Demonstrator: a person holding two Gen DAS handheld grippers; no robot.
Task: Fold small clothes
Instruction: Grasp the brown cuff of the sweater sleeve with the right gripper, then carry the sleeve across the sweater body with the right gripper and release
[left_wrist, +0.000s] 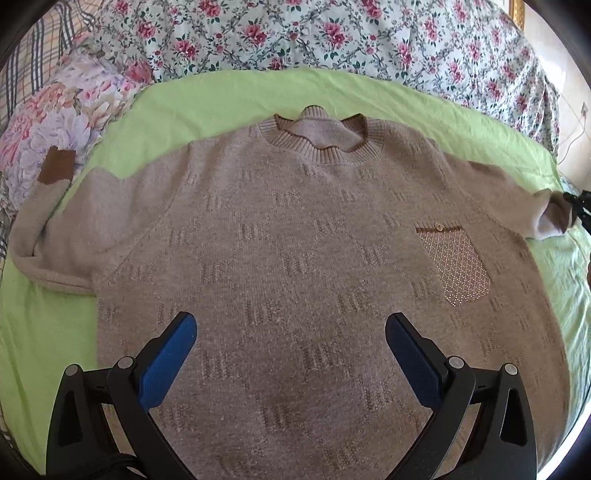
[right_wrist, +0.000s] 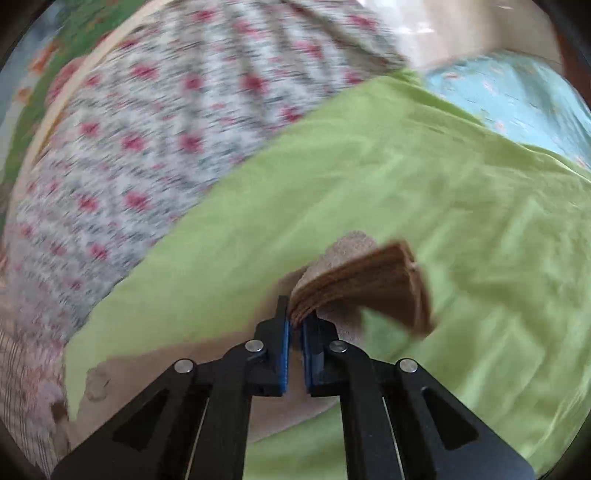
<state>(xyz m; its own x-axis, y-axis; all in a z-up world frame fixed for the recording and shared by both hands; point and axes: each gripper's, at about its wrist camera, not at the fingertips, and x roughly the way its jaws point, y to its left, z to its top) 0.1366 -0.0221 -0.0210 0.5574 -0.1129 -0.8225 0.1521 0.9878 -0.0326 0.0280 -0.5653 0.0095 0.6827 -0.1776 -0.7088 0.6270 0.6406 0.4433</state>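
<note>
Sweater (left_wrist: 295, 240) lies flat, front up, on the green sheet (left_wrist: 221, 96); left gripper (left_wrist: 290, 354) hovers over its hem, fingers spread wide, while right gripper (right_wrist: 294, 332) pinches the brown cuff (right_wrist: 369, 284) at the sheet's right edge.

Sweater (left_wrist: 295, 258) flat on sheet (left_wrist: 221, 96), sheet on bed, collar toward 12 o'clock. Quilt (left_wrist: 332, 37) behind at 12. Pillow (left_wrist: 62, 122) at 10, one cuff (left_wrist: 55, 166) resting on it. Left gripper (left_wrist: 290, 354) over hem at 6. Right gripper (right_wrist: 294, 332) at 3, pinching other cuff (right_wrist: 369, 280) above sheet.
</note>
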